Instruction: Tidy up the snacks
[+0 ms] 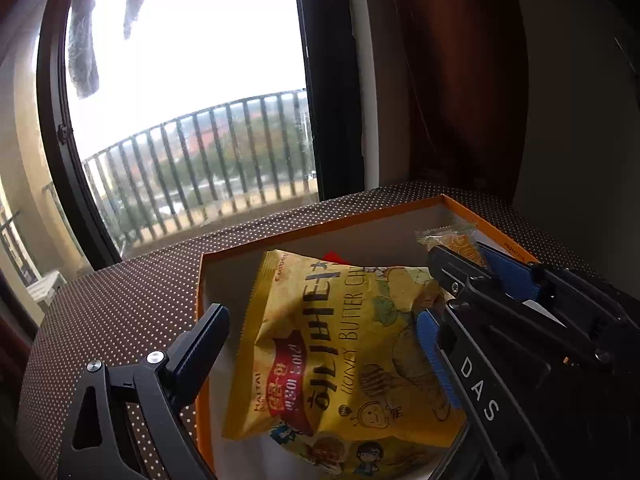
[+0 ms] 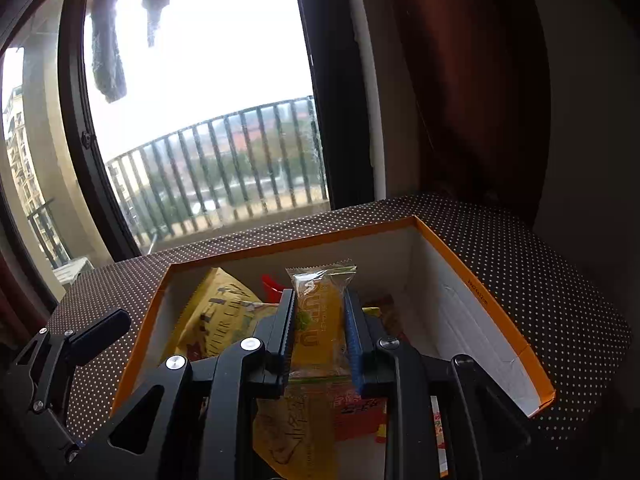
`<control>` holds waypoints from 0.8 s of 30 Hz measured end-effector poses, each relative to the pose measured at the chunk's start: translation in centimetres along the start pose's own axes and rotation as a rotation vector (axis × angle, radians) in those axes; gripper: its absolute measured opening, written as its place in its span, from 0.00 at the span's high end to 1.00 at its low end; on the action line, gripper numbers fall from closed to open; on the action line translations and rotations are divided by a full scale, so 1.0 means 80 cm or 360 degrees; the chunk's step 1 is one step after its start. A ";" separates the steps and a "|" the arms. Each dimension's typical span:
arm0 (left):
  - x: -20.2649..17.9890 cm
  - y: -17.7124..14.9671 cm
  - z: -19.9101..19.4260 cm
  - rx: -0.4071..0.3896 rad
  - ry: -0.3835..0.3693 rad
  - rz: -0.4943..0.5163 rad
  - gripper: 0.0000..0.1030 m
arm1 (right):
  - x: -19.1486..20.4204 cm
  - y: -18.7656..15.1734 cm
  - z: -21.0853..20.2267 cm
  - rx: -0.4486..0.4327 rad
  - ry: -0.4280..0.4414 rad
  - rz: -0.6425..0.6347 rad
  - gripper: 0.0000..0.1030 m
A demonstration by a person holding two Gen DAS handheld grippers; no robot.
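Observation:
An orange-rimmed cardboard box [image 1: 320, 224] [image 2: 484, 304] with white inner walls sits on a brown dotted tabletop. A big yellow honey butter chip bag [image 1: 344, 352] [image 2: 216, 316] leans inside it. My left gripper [image 1: 320, 328] is open, its fingers either side of that bag over the box's left part. My right gripper [image 2: 320, 316] is shut on a small yellow-orange snack bar packet [image 2: 322, 316] [image 1: 452, 242], held above the box interior. The right gripper also shows in the left wrist view [image 1: 480, 272]. Red and yellow packets [image 2: 360, 412] lie on the box floor below it.
The dotted tabletop [image 1: 120, 300] [image 2: 540, 264] surrounds the box. A large window [image 1: 192, 80] with a balcony railing stands behind, dark curtains [image 2: 472, 80] to the right. Laundry hangs outside at the top left.

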State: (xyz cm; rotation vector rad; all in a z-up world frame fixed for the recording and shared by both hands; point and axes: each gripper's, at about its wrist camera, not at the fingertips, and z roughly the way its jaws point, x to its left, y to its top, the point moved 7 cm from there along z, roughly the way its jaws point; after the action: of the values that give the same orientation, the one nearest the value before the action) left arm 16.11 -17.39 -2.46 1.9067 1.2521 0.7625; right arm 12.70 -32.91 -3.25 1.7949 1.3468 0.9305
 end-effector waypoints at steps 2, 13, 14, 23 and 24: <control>-0.006 -0.002 0.007 0.0023 -0.0001 -0.0004 0.07 | -0.007 -0.005 0.005 0.0015 -0.0008 0.0018 0.75; -0.029 -0.002 0.012 0.0007 0.0089 0.0096 0.07 | -0.039 -0.019 0.017 0.0061 -0.0047 0.0134 0.74; -0.029 -0.002 0.012 0.0007 0.0086 0.0099 0.07 | -0.037 -0.019 0.018 0.0061 -0.0052 0.0137 0.74; -0.026 -0.004 -0.001 -0.0014 0.0026 0.0055 0.06 | -0.040 -0.017 0.002 0.0009 -0.0088 0.0152 0.34; -0.025 -0.004 -0.004 -0.0020 0.0023 0.0051 0.06 | -0.039 -0.017 0.000 0.0005 -0.0089 0.0149 0.31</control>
State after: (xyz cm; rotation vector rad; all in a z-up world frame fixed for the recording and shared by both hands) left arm 15.01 -19.08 -2.75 1.9186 1.2252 0.8002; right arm 11.39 -35.63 -4.83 1.8862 1.2391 0.9214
